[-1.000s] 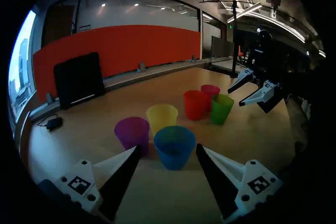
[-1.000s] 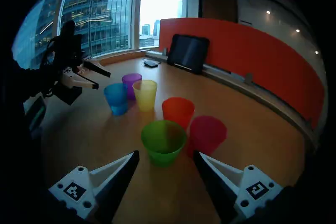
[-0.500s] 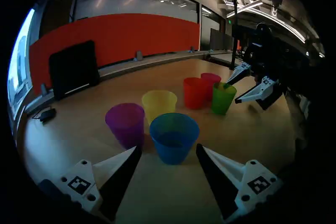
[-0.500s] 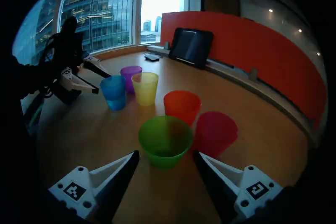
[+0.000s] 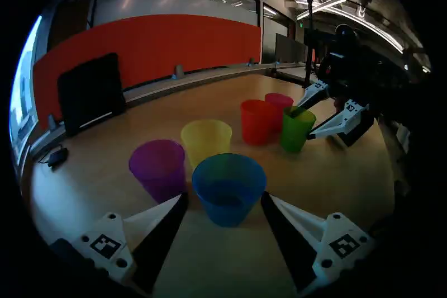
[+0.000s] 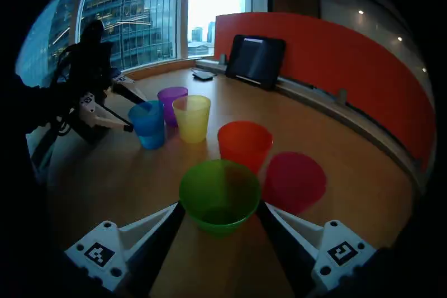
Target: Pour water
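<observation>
In the left gripper view, the left gripper [image 5: 223, 195] is spread, with a blue translucent plastic cup [image 5: 229, 178] between its fingertips. A purple plastic cup [image 5: 157, 168] and a yellow plastic cup [image 5: 206, 141] crowd just behind.

In the right gripper view, the right gripper [image 6: 219, 204], also spread, flanks a green plastic cup [image 6: 219, 189]. An orange plastic cup [image 6: 244, 144] and a pink plastic cup [image 6: 293, 180] stand close behind.

Left gripper view: wooden bench [image 5: 329, 175] carries two clusters of three.
- Near cluster: blue plastic cup [image 5: 229, 186] in front, purple plastic cup [image 5: 157, 166] just left of it, yellow plastic cup [image 5: 206, 140] behind both.
- Far cluster, further right: green plastic cup [image 5: 296, 127] at the right, orange plastic cup [image 5: 257, 121] to its left, pink plastic cup [image 5: 278, 102] behind them.
</observation>
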`<action>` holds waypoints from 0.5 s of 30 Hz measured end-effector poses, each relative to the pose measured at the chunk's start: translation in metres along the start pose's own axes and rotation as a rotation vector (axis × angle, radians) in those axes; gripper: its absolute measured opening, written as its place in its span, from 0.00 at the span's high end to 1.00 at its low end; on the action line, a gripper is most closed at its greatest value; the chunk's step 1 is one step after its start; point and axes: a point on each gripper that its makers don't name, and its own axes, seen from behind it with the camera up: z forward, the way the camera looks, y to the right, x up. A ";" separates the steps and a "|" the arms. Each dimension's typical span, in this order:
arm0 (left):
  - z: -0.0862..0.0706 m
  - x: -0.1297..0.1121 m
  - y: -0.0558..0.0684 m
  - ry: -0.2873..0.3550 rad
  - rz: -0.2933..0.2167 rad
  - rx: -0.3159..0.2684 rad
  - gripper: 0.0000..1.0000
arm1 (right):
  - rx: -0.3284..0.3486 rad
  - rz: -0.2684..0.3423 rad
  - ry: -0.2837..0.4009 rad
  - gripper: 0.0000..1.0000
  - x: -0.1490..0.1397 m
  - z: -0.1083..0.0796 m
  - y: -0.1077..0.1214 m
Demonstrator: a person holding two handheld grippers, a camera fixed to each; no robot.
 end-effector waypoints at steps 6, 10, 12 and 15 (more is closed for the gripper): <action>0.006 0.003 0.001 -0.003 0.002 -0.003 0.04 | 0.004 0.000 0.006 0.01 0.003 0.004 -0.001; 0.009 0.005 0.002 -0.002 0.003 0.000 0.04 | 0.006 0.000 0.010 0.01 0.005 0.006 -0.001; 0.010 0.005 0.002 -0.002 0.003 0.000 0.04 | 0.007 0.001 0.012 0.01 0.006 0.006 -0.001; 0.012 0.005 0.003 -0.002 0.002 0.002 0.04 | 0.010 0.003 0.015 0.01 0.007 0.007 -0.002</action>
